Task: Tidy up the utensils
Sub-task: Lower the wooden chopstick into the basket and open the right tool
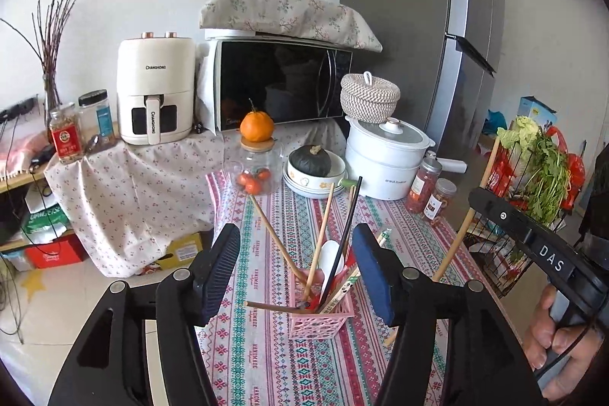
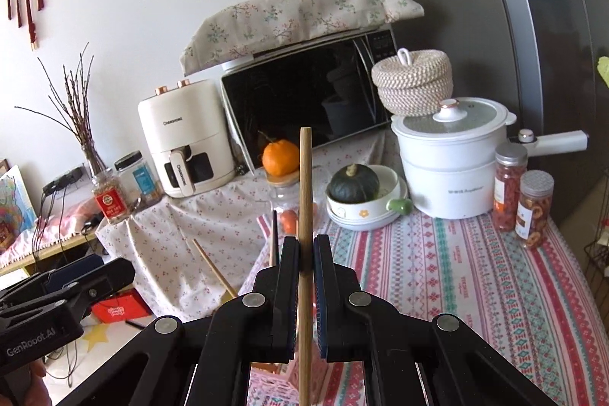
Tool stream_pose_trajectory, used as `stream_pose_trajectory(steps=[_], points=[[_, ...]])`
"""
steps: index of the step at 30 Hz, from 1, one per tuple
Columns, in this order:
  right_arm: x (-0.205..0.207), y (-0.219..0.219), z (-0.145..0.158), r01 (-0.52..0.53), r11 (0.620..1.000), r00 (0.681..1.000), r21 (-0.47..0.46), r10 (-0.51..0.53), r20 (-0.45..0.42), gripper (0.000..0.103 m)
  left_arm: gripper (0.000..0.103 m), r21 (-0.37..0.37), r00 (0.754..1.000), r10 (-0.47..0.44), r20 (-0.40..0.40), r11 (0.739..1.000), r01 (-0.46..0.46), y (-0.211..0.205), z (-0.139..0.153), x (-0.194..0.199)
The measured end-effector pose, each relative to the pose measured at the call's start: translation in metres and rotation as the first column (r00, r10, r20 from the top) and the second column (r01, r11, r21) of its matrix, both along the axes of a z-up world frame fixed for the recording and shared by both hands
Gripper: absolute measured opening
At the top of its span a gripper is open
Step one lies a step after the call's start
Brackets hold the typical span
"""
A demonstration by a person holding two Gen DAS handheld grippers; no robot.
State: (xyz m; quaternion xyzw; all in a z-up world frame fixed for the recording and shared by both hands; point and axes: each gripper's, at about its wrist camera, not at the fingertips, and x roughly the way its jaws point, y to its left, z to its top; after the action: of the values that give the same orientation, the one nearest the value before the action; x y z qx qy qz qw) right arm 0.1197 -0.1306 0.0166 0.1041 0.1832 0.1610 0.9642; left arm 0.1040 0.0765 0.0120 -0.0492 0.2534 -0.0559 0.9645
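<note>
A pink plastic basket (image 1: 319, 320) stands on the patterned tablecloth (image 1: 266, 360). It holds several chopsticks, wooden ones (image 1: 321, 238) and a black one (image 1: 348, 227), plus a white spoon (image 1: 330, 263). My left gripper (image 1: 297, 238) is open just above and in front of the basket, its pads on either side of the sticking-up utensils and touching none. My right gripper (image 2: 304, 253) is shut on a long wooden chopstick (image 2: 305, 177) held upright. In the left wrist view that chopstick (image 1: 455, 246) hangs slanted to the right of the basket, held by a hand (image 1: 555, 330).
Behind the basket are a glass jar (image 1: 254, 174) with an orange on its lid, a bowl holding a dark squash (image 1: 314, 164), a white pot (image 1: 386, 158) and two spice jars (image 1: 432, 193). A wire rack with greens (image 1: 533, 174) stands at the right. The table's left edge drops to the floor.
</note>
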Motion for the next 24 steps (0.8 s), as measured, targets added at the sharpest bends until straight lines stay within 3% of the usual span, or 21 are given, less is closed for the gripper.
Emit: stream_pose_trajectory(steps=[8,15,24], points=[[0.018,0.04,-0.004,0.021,1.0,0.996,-0.002,-0.021,0.082,0.006,0.068,-0.018,1.0,0.019,-0.016,1.0,-0.019,0.035,-0.002,-0.017],[0.024,0.067,-0.016,0.07,0.99,0.987,-0.121,-0.051,0.153,0.006,0.068,-0.022,0.998,0.03,-0.051,0.999,-0.031,0.054,-0.011,-0.015],[0.036,0.068,-0.035,0.059,0.99,0.997,-0.13,-0.051,0.064,0.007,0.069,-0.023,0.996,0.02,-0.086,0.999,-0.022,0.055,-0.019,-0.01]])
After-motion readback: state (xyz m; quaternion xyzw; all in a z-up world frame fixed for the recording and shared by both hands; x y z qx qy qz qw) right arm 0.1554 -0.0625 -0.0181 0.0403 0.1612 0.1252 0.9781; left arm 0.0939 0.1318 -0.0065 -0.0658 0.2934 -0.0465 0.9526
